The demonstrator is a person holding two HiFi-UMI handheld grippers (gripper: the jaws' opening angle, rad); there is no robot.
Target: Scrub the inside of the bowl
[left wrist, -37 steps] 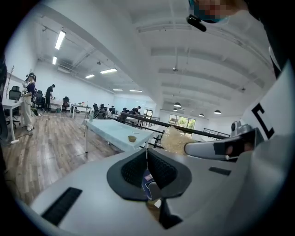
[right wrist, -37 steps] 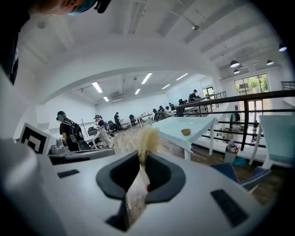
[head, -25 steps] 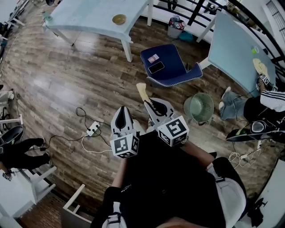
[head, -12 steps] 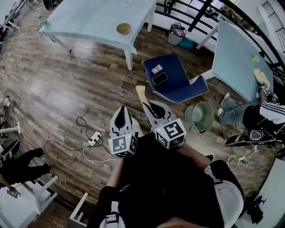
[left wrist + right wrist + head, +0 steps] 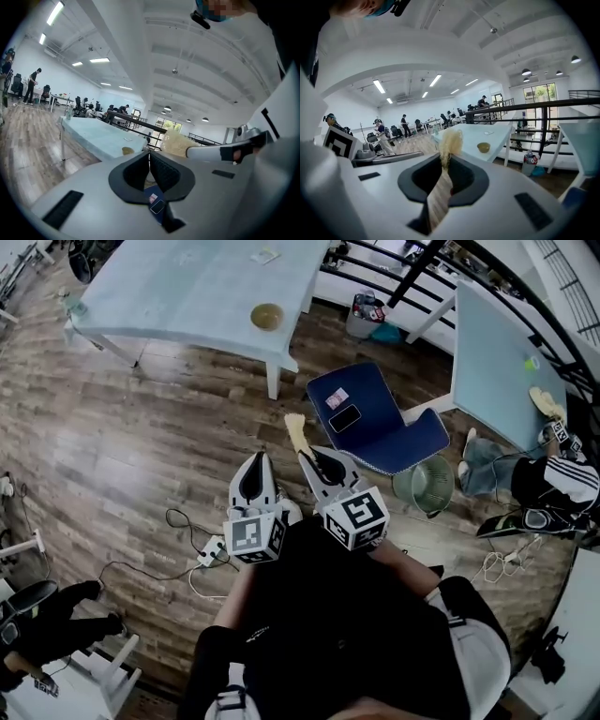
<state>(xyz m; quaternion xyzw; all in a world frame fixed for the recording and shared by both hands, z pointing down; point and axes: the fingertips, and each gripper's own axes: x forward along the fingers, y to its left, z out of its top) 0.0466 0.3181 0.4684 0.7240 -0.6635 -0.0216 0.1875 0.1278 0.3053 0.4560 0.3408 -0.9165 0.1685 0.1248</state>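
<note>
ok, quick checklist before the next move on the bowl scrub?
1. Brush gripped: ok. The right hand-held gripper is shut on its handle, bristles pointing forward.
2. Left hand-held gripper free: ok. It is shut with nothing between the jaws.
3. Bowl within reach: not ok. It sits on the table, across the floor ahead.
4. Bowl upright: ok, opening faces up.
5. Bowl contents: cannot tell, too small to see.
6. Footing: cannot tell. A power strip and its cables lie on the floor to the person's left.
</note>
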